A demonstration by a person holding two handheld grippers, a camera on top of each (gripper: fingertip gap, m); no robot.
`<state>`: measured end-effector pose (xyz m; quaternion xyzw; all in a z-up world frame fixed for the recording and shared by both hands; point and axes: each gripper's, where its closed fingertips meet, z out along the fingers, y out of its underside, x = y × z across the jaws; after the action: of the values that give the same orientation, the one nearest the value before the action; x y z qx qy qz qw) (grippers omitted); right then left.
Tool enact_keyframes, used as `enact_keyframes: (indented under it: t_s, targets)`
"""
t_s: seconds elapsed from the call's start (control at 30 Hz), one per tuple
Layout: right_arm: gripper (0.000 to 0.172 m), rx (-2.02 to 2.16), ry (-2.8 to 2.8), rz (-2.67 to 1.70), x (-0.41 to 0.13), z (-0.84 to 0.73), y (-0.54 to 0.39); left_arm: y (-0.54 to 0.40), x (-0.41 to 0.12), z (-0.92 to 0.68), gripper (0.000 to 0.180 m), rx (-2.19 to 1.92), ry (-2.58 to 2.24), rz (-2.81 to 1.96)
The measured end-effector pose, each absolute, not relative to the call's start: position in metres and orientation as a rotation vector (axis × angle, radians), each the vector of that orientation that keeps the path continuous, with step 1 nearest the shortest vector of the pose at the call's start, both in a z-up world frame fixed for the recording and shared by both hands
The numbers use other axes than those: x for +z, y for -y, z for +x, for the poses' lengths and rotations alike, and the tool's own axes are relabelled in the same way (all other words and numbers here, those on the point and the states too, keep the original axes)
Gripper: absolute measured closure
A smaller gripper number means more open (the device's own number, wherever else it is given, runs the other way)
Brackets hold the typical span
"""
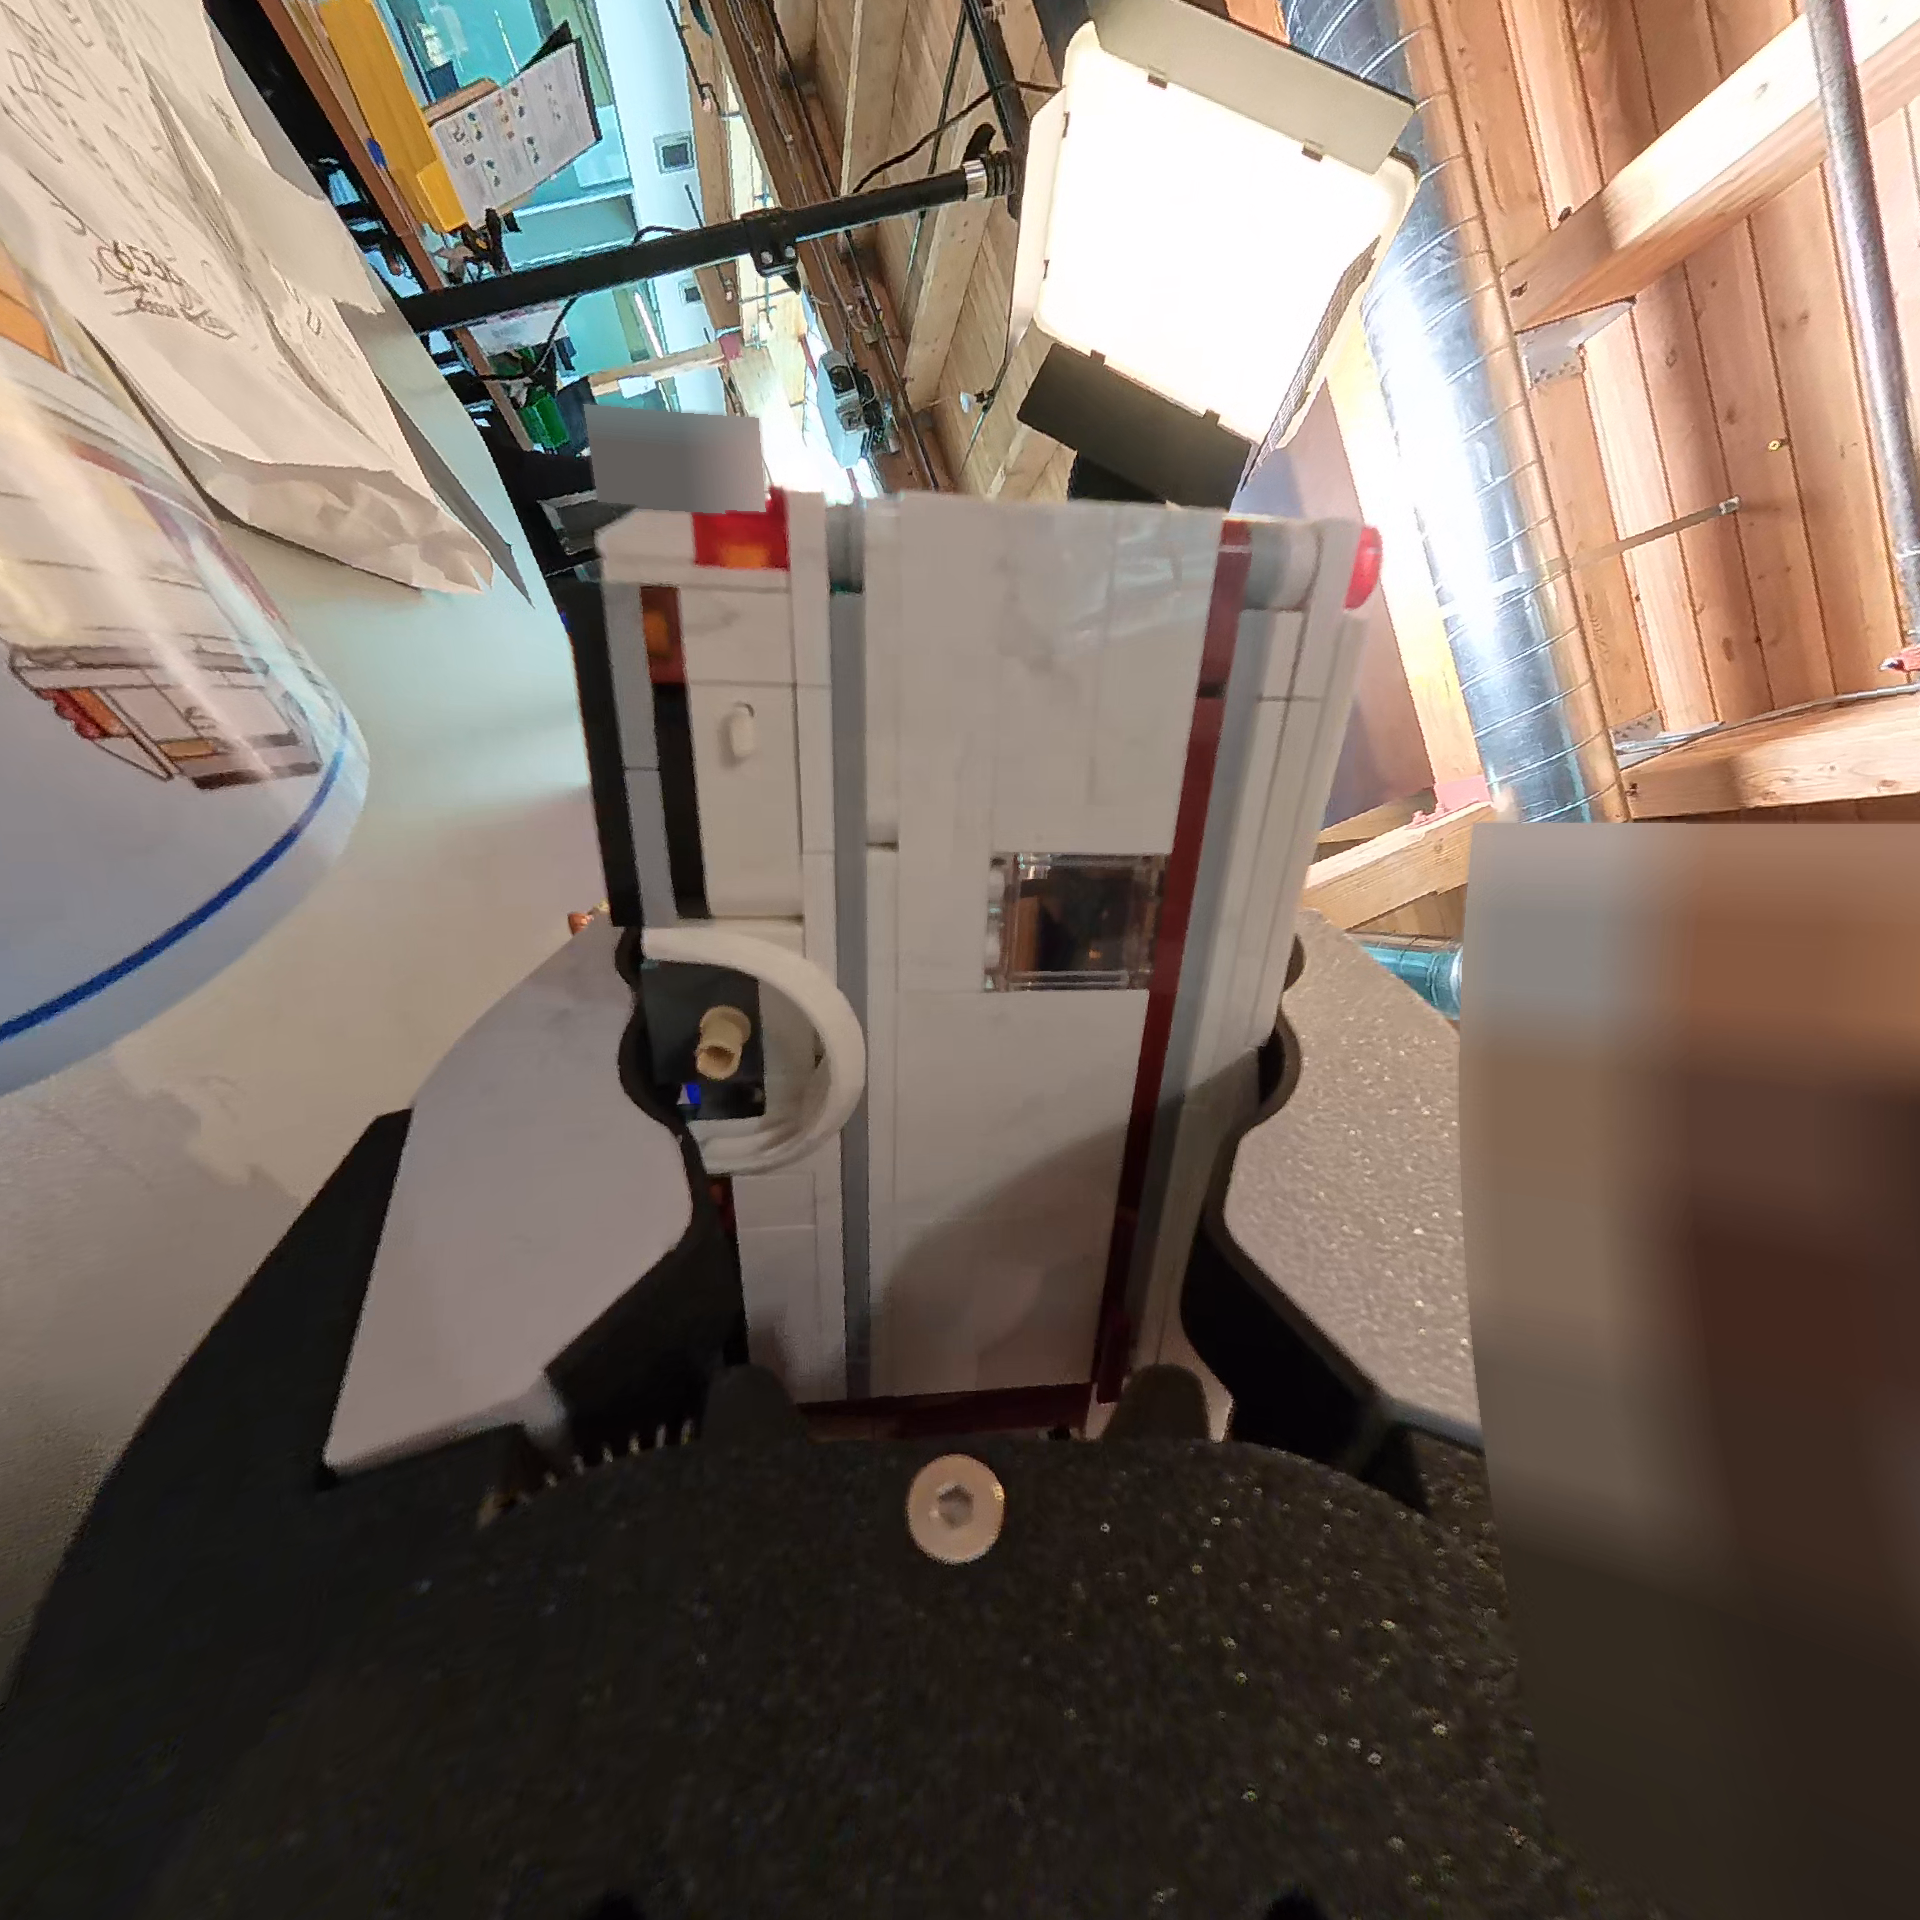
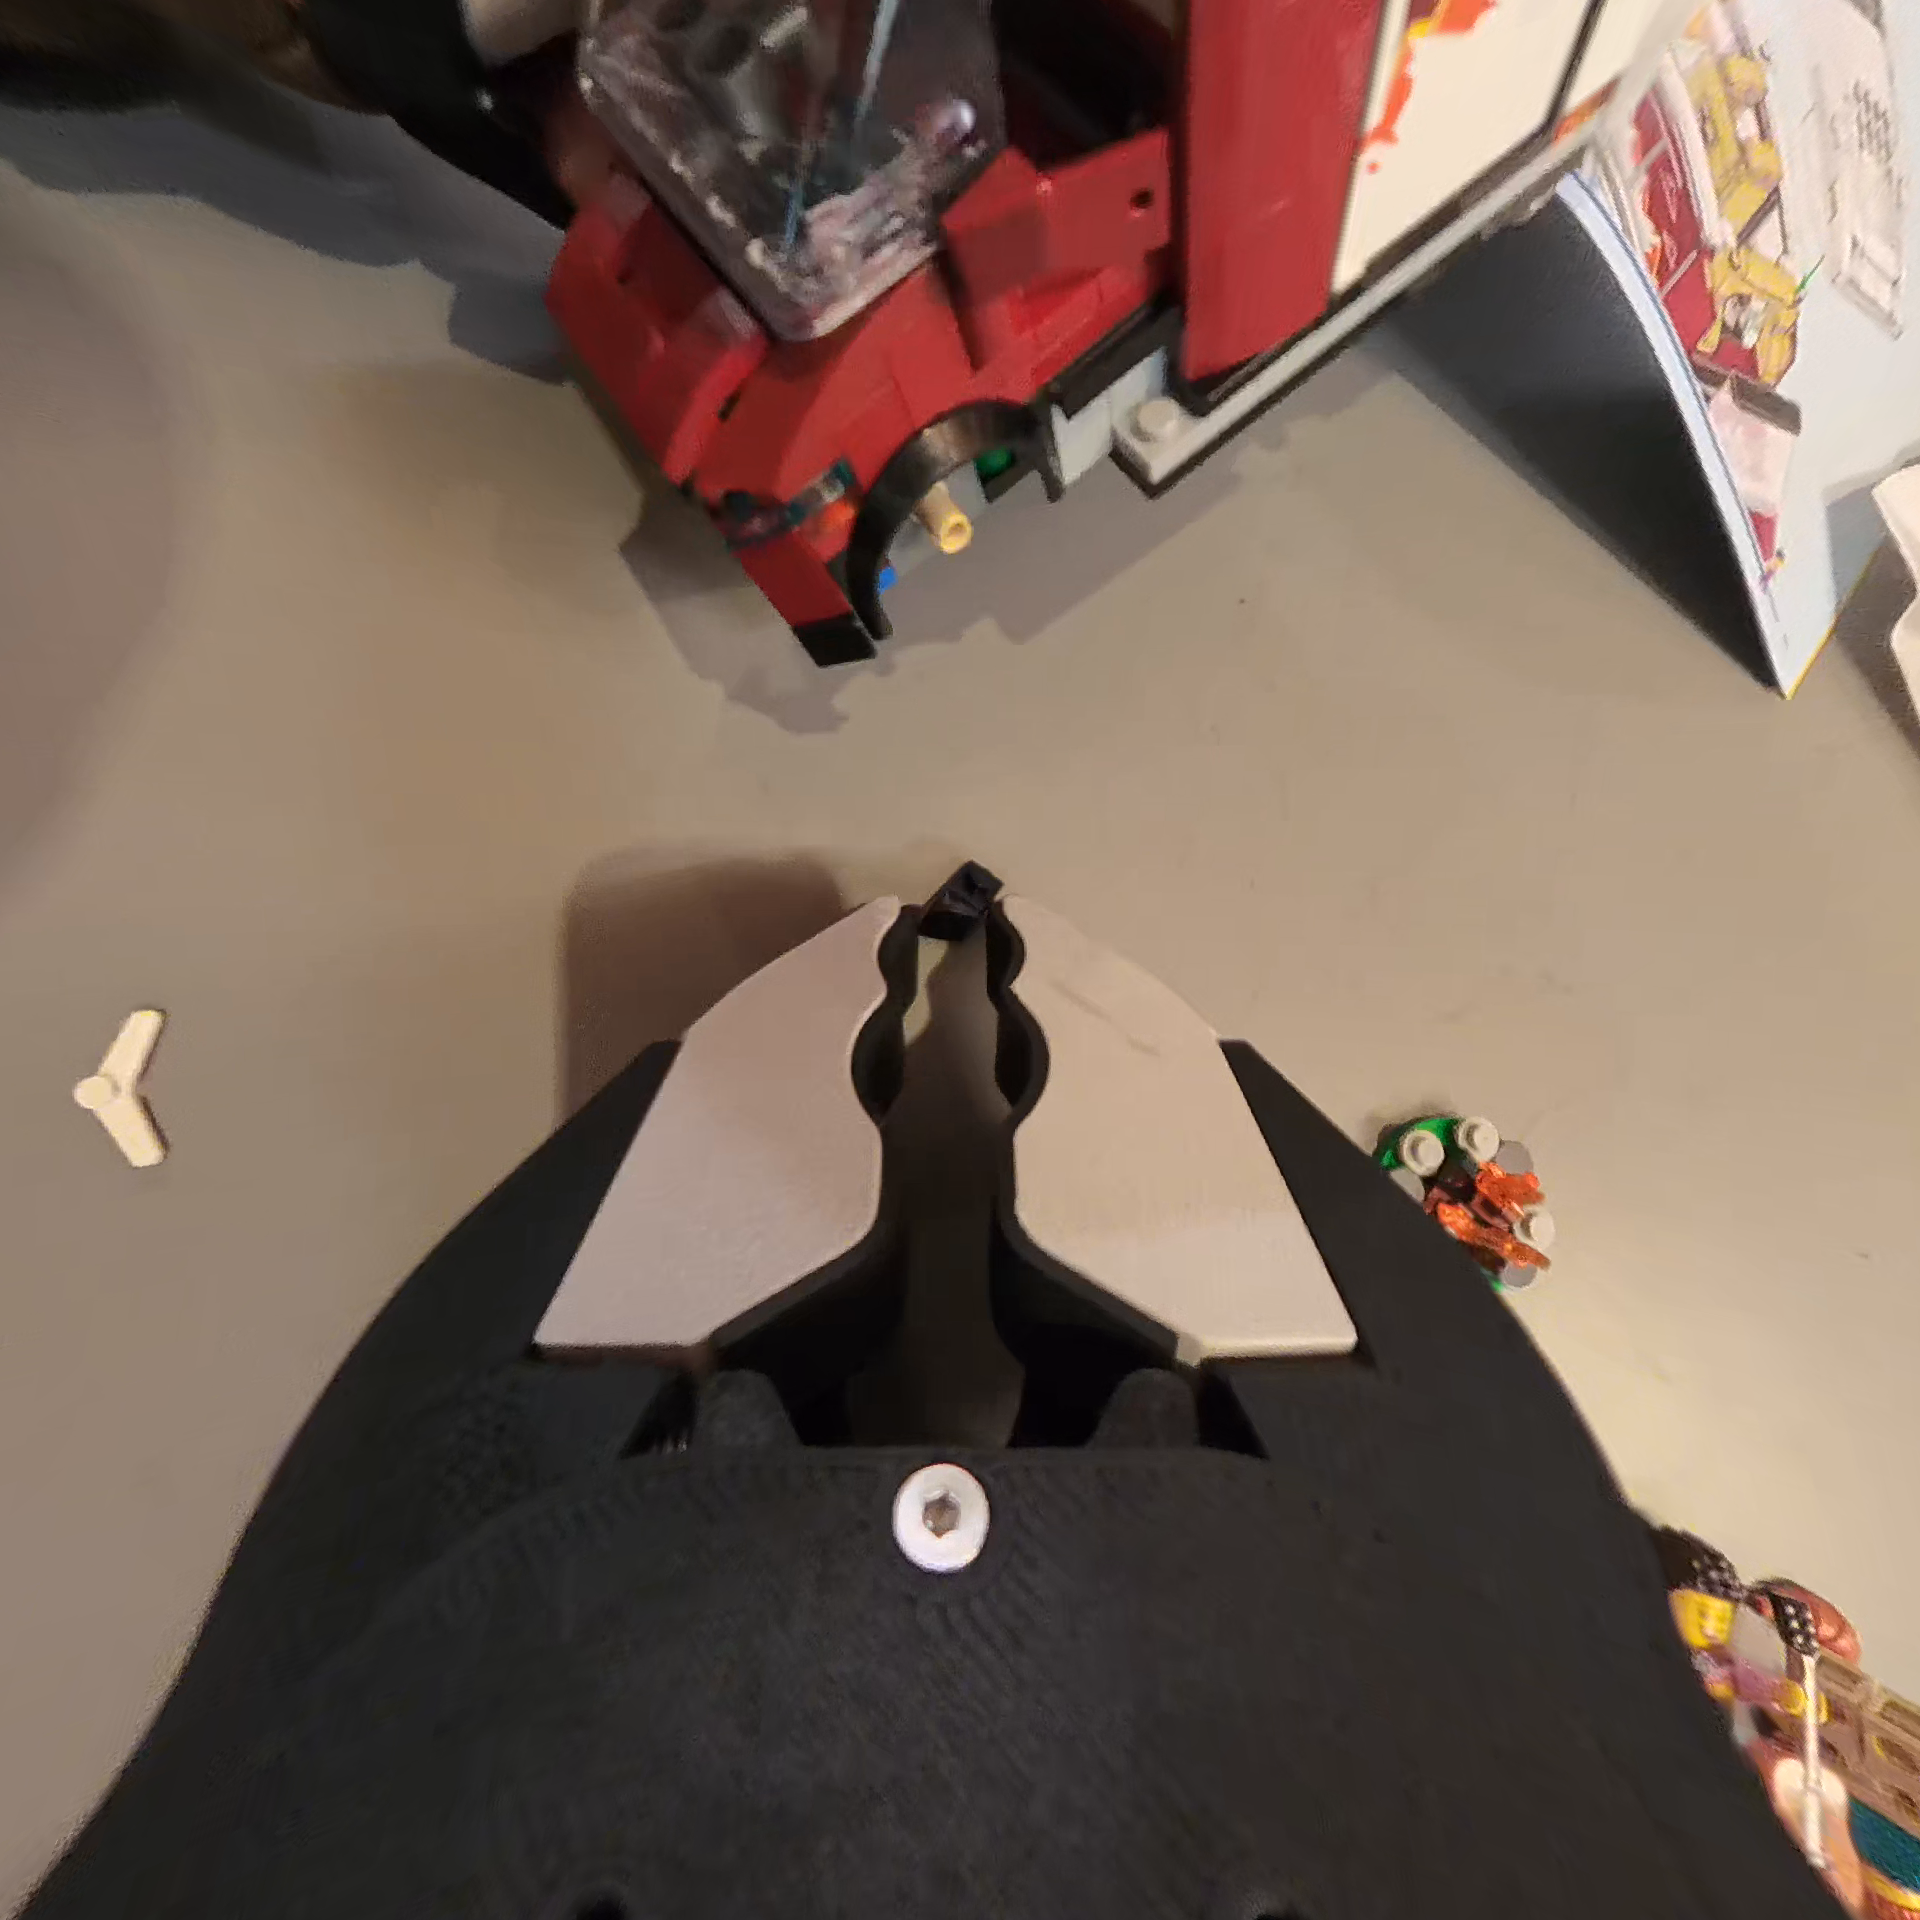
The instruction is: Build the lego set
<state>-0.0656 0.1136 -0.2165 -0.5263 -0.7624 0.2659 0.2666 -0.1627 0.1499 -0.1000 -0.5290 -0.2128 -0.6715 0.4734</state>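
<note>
Here the left tongs (image 1: 956, 997) stand wide around a white brick-built vehicle body (image 1: 966, 935), which fills the space between them; both fingers (image 1: 540, 1122) sit against its sides, so the left tongs hold it up off the desk (image 1: 436, 748). The body has grey and dark red stripes running along it, a small clear window (image 1: 1075, 920), and a white wheel arch (image 1: 800, 1039) with a tan axle pin (image 1: 717, 1044) beside the left finger. Beyond the body hang a bright lamp panel (image 1: 1195, 229) and a black pole (image 1: 665, 249); to the body's left lie an open booklet (image 1: 156, 707) and a sheet of paper (image 1: 239, 343) on the desk.

The right tongs (image 2: 961, 914) are narrow, pinched at the tips on a small black piece (image 2: 964, 902), low over the desk (image 2: 1247, 779). Well ahead of the black piece stands the red front of a brick-built truck (image 2: 831, 395), with a clear block (image 2: 800, 156) on top and a tan pin (image 2: 951, 525) poking out of its wheel arch. To the left of the black piece, well apart, lies a small white angled part (image 2: 125, 1086). To its right, near the tongs' body, sits a small cluster of orange, green and grey pieces (image 2: 1470, 1195). A booklet (image 2: 1745, 312) lies right of the truck.
</note>
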Motion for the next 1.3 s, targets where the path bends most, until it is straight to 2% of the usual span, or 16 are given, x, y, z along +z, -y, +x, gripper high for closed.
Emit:
enact_keyframes:
  t_s: [0.23, 0.43, 0.6, 0.9, 1.3]
  targets:
    - [0.162, 0.704, 1.981, -1.369, -0.205, -0.07, -0.125, -0.149, -0.094, -0.163, 0.071, -1.683, 0.519, -1.211]
    - [0.162, 0.918, 1.763, -1.192, -0.151, -0.076, -0.124, -0.147, -0.088, -0.162, 0.071, -1.771, 0.541, -1.095]
    - [0.162, 0.917, 1.69, -1.015, -0.125, -0.075, -0.115, -0.148, -0.09, -0.152, 0.071, -1.85, 0.574, -1.04]
    - [0.163, 0.751, 1.718, -1.0, -0.132, -0.077, -0.12, -0.148, -0.092, -0.145, 0.071, -1.91, 0.625, -0.96]
    - [0.163, 0.859, 1.74, -0.956, -0.121, -0.073, -0.114, -0.144, -0.085, -0.142, 0.071, -1.942, 0.61, -0.9]
